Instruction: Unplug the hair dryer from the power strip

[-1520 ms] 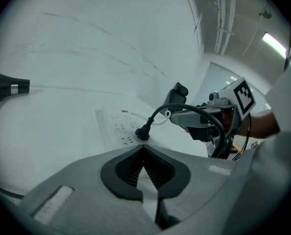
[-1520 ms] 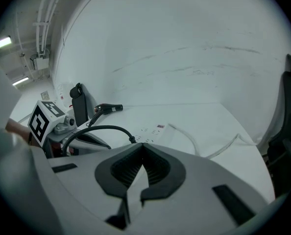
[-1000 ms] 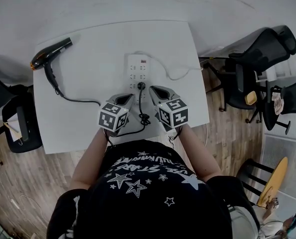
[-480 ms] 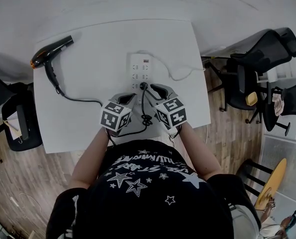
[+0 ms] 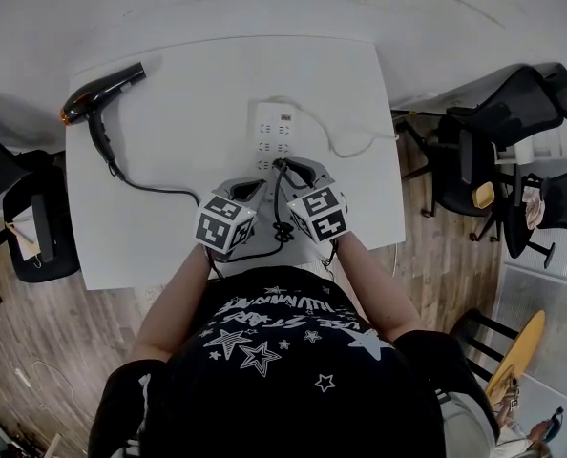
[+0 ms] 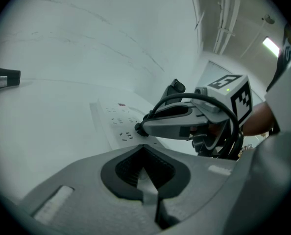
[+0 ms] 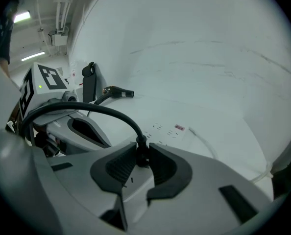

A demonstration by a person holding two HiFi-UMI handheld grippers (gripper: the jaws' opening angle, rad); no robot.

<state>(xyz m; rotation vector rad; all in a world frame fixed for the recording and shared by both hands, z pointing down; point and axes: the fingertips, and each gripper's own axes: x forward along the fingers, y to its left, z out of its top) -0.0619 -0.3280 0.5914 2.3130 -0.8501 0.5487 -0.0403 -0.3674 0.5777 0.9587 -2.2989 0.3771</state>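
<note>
A black hair dryer [image 5: 100,93] lies at the table's far left corner, and its black cord [image 5: 159,191] runs to a plug [image 5: 277,164] at the near end of the white power strip [image 5: 269,127]. My right gripper [image 5: 285,168] has just been closing and now grips that plug [image 7: 142,156] between its pads, the cord arching up out of them. I cannot tell if the plug still sits in its socket. My left gripper [image 5: 248,187] is shut with nothing in it, at the strip's near left corner. In the left gripper view the strip [image 6: 113,116] lies beyond its tips [image 6: 143,148].
The strip's thin white cable [image 5: 350,146] trails off the white table's [image 5: 169,246] right edge. Black office chairs [image 5: 498,113] stand on the right, another chair [image 5: 21,208] on the left. The cord loops in a tangle [image 5: 282,227] near the front edge between my grippers.
My right gripper moved left from beside the plug to around it, opening and then closing on it. The cord now arches up from its jaws. The left gripper stayed put.
</note>
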